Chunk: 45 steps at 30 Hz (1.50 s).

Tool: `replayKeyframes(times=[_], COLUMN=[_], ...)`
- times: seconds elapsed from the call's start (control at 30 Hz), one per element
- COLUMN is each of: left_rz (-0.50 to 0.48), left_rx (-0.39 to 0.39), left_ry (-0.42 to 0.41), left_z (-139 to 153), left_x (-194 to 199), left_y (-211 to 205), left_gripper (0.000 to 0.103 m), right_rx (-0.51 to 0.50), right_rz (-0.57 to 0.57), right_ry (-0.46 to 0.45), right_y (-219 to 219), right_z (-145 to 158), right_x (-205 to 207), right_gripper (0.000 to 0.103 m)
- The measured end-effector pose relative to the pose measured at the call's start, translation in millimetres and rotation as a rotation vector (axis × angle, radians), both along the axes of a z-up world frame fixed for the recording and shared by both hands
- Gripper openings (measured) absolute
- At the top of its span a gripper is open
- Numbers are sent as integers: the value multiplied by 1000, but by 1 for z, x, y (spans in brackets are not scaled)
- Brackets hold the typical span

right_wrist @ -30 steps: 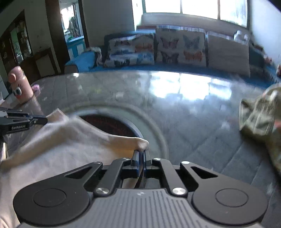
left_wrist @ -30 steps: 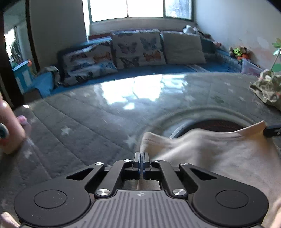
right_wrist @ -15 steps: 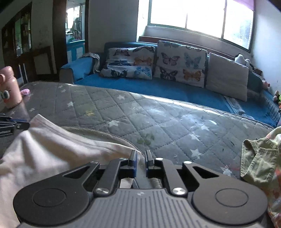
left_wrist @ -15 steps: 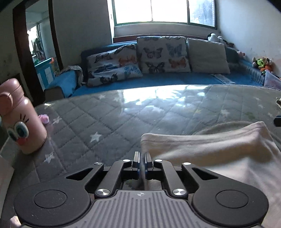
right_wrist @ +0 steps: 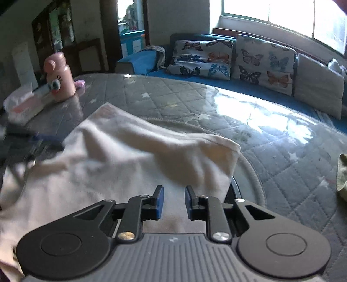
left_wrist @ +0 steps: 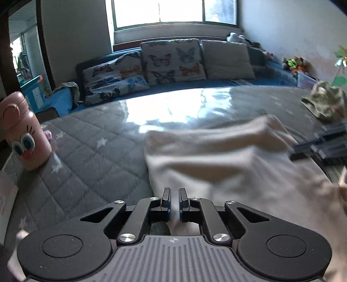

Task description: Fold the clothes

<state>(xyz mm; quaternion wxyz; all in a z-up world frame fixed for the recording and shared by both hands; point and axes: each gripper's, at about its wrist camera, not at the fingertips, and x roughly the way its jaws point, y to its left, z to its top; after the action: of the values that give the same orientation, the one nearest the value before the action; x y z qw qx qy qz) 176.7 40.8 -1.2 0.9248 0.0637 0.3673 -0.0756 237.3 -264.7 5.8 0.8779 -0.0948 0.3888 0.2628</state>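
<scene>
Left claw (left_wrist: pixel 173 196) slightly parted, right claw (right_wrist: pixel 173 195) wider, both empty over cream garment (right_wrist: pixel 121 151).

Non-task items around the quilted grey table (left_wrist: pixel 91 151).
A pink bottle (left_wrist: pixel 23 132) with cartoon eyes stands at the table's left edge; butterfly-print cushions (left_wrist: pixel 173 60) line the far blue sofa (right_wrist: pixel 143 60) beneath a window (left_wrist: pixel 173 10).

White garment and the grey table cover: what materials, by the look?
White garment: soft matte knit, probably cotton jersey; it drapes in rounded folds. Grey table cover: quilted fabric with stitched diamonds and stars, apparently under a glossy clear sheet, since it mirrors the window.
</scene>
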Motion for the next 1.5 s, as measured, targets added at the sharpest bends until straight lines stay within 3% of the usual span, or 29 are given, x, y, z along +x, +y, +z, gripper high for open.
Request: replayKeyframes(times=[0.1,0.23,0.37,0.53,0.67,0.8,1.03,1.37,1.5], left_rz=[-9,21,60,162,246,263,195,64,-18], left_rx=[18,-13,-16,-32,-68,-87,-147,-222,-244], left_ry=[10,8,-17,-29,-6,20,30,21,24], left_z=[-7,-1,6,7,2,-6,-7,-3,-1], left_x=[-11,-6,20,62,89,100,101,96,91], left_y=[1,9,13,23,36,40,29,13,6], left_gripper=[9,11,18,18,18,18,17,18,18], right_rx=[-4,15,73,87,73,79,86,96,96], right_rz=[-36,-112,-194,-307,-310,-260,-196,-218,-188], right_ry=[-16,-25,-44,-56,-42,-37,-12,-25,-25], right_y=[-1,-10,-29,-51,-58,-52,-33,-34,-32], right_z=[-1,1,9,8,-2,-9,-14,-16,-17], right_x=[15,37,49,65,75,72,70,72,70], right_gripper=[25,25,26,26,26,26,26,33,18])
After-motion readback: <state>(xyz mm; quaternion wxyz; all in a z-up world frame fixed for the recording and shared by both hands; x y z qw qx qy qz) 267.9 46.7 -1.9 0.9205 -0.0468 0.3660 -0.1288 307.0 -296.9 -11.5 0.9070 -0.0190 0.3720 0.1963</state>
